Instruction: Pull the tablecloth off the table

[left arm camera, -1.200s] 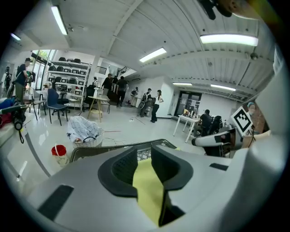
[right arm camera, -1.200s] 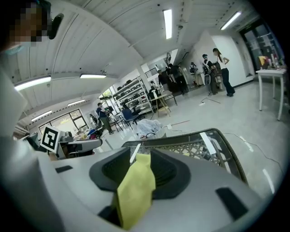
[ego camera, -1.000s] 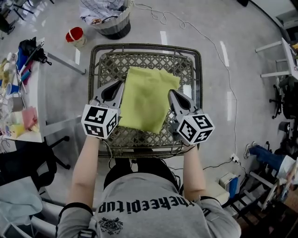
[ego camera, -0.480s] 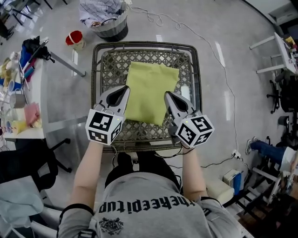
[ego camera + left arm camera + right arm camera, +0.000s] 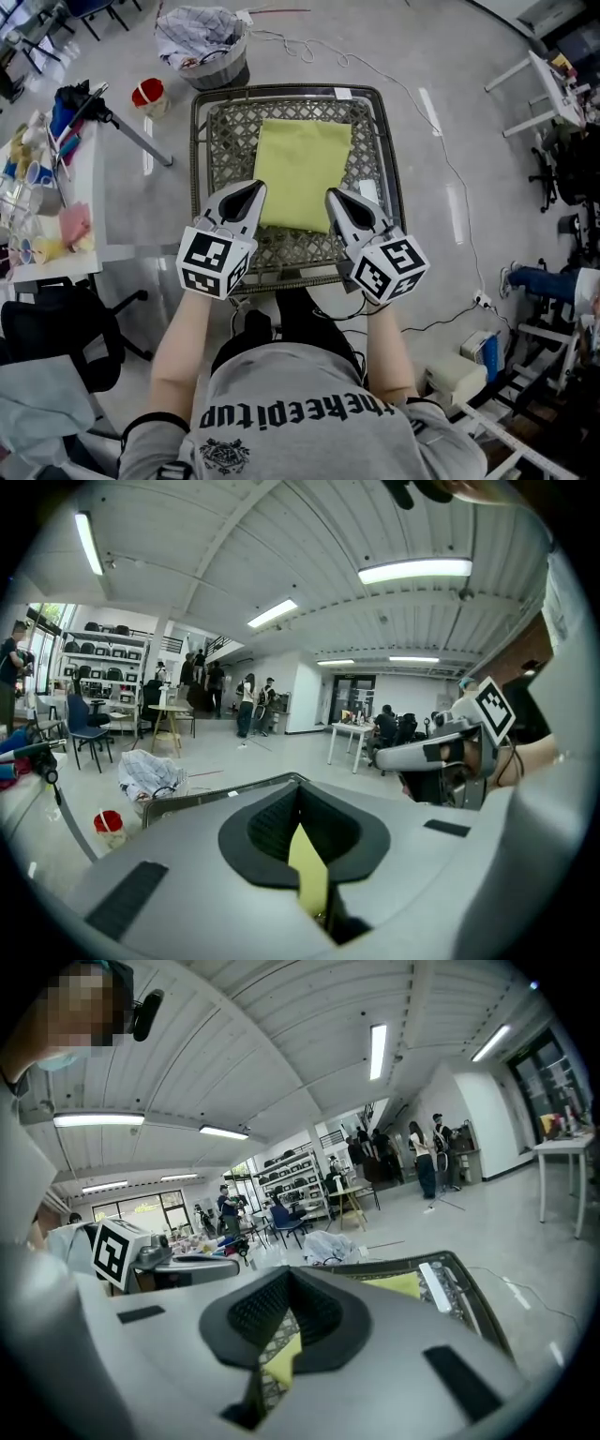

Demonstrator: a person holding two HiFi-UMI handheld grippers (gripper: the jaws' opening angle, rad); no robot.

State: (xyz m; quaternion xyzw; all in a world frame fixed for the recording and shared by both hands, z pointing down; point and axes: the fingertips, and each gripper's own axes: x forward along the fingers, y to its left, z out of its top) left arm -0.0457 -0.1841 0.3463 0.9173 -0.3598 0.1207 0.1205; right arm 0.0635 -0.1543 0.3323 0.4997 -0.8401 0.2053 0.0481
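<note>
The yellow-green square tablecloth (image 5: 302, 169) is seen spread on the grey lattice-woven table (image 5: 217, 141). Its near edge is gripped at 7 o'clock by the left gripper (image 5: 250, 190) and at 5 o'clock by the right gripper (image 5: 334, 196), each pair of jaws pressed together on the cloth.

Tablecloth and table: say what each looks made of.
Tablecloth: thin fabric, matte yellow-green; it lies soft with faint creases. Table: top looks like a wicker or rattan lattice, possibly synthetic, with open weave gaps; the rim seems dark metal tubing, slightly glossy.
</note>
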